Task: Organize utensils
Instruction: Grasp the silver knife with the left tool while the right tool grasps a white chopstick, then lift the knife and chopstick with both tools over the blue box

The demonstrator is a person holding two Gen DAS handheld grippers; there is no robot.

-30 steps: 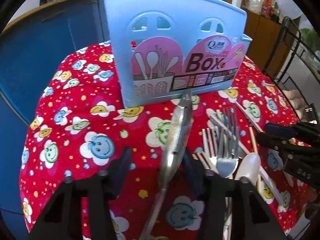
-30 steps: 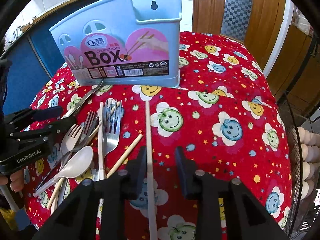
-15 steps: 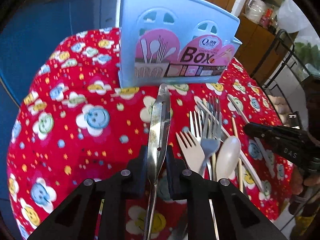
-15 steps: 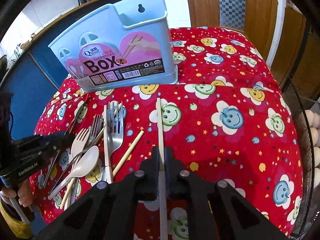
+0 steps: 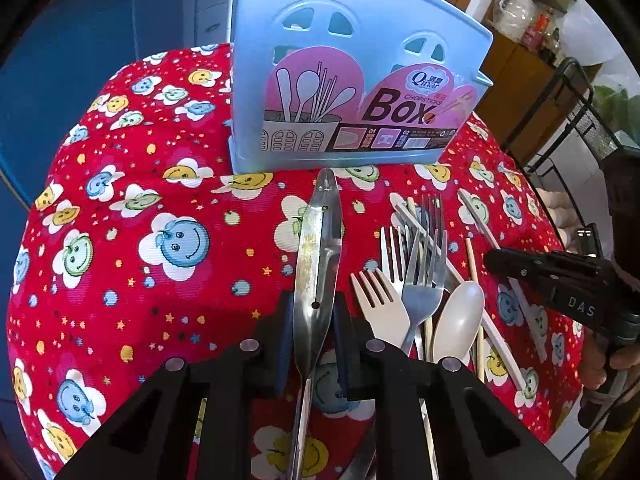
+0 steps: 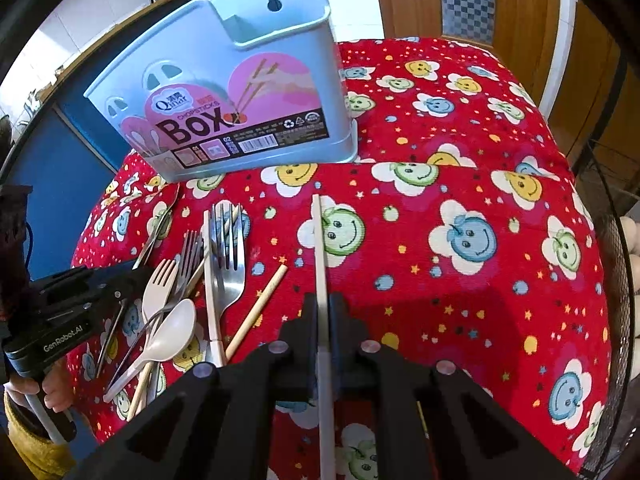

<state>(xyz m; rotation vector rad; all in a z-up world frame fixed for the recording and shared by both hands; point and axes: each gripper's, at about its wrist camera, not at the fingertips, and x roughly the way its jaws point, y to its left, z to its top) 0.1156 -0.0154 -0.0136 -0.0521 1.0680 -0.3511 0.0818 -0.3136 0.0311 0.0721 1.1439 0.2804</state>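
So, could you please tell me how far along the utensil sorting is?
Early: nothing shows above the rim of the pale blue plastic utensil box. In hand: the left gripper has just closed on a long steel utensil, the right gripper on a white chopstick. Left on the red smiley tablecloth: forks, a cream plastic spoon, chopsticks.
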